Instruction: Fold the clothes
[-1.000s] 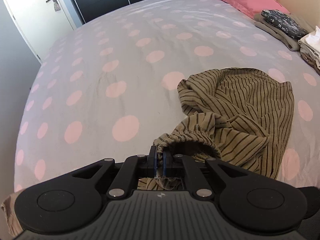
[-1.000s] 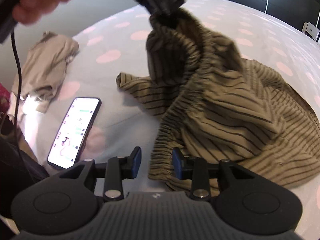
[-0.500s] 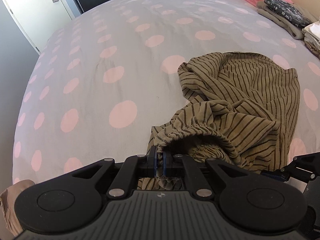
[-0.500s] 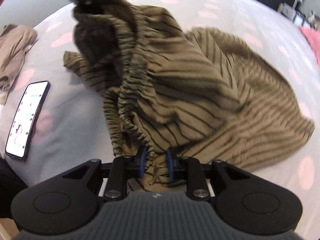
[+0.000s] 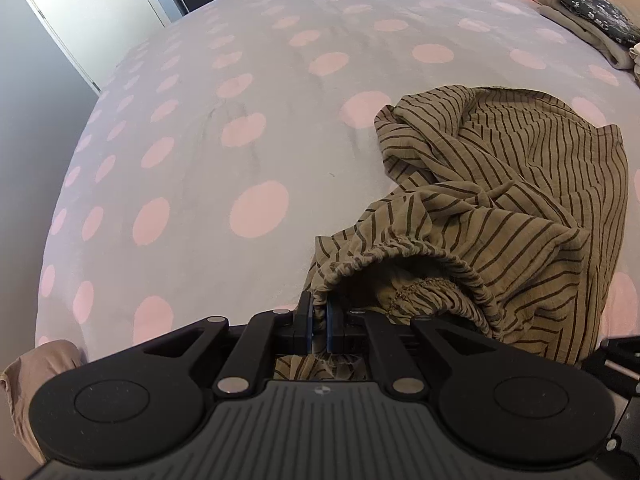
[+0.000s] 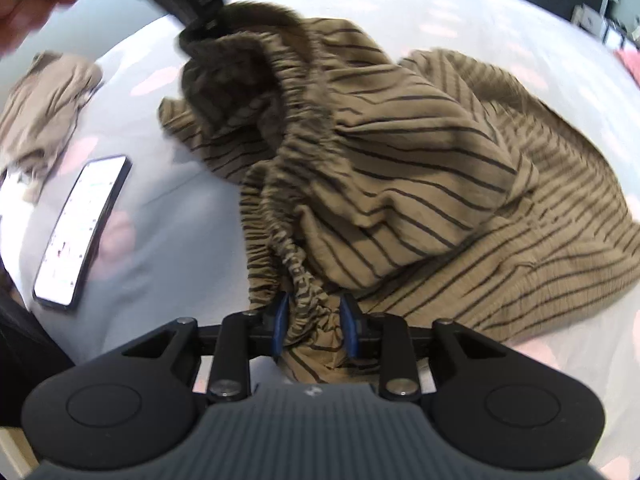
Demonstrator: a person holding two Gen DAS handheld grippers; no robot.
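Left view: your left gripper is clamped on the gathered waistband of the olive black-striped crinkle-cotton garment lying on the pink-dotted grey bedspread; right view: your right gripper (jaws just closing) pinches the waistband.

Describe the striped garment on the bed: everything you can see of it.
The striped garment is olive-brown, thin crinkled fabric with dark narrow stripes and a gathered elastic waistband. It lies crumpled, unfolded, on the dotted bedspread, its waistband end lifted. The left gripper is shut on one part of the waistband; the right gripper has been closing its jaws, and bunched waistband now sits pinched between its pads. A lit phone lies beside it, apart.
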